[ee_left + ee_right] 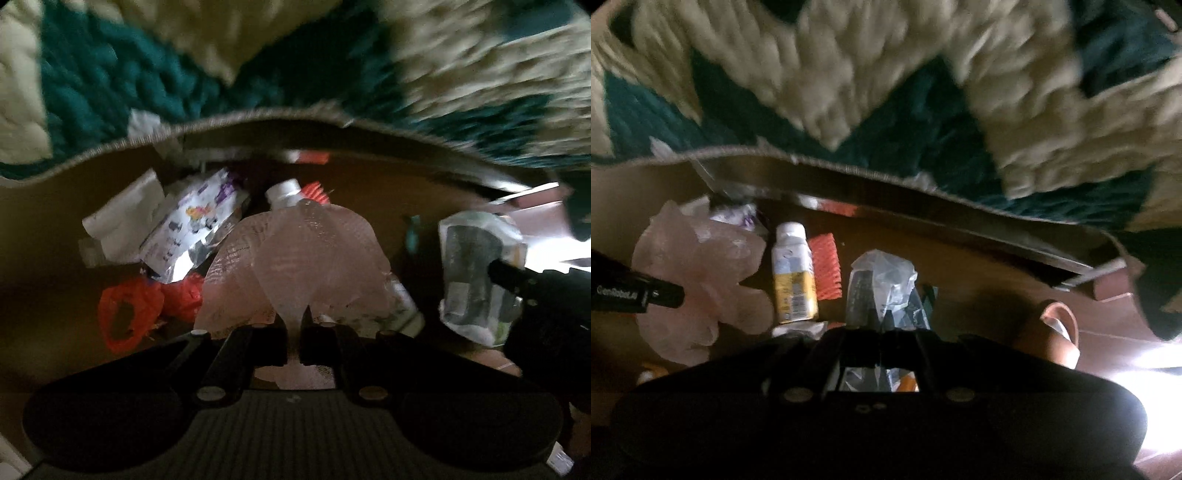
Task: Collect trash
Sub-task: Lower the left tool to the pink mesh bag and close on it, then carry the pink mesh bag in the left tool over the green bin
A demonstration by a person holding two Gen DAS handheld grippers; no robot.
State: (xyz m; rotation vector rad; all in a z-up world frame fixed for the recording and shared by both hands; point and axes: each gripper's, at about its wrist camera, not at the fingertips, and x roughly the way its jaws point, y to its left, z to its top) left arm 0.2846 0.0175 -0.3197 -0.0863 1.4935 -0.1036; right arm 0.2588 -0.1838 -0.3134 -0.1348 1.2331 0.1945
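Left wrist view: both grippers hold trash above a cardboard box [55, 229].

The pink foam net [295, 258] hangs pinched in the closed left gripper [294, 325], which points straight down. The right gripper [879, 321], tilted steeply down, is clamped on a clear plastic wrapper [882, 280]. Below lie a small white-capped bottle [793, 273], an orange net [129, 314] and a printed pouch [192, 225]; a teal-and-cream rug [110, 92] borders the box.

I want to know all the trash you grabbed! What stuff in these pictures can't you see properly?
- Bottle label: right wrist view, too blurred to read.
- Printed pouch: left wrist view, blurred, its lower end behind the pink foam net.
- Clear wrapper: right wrist view, its lower end behind the right claw.
- Rug: motion blur.
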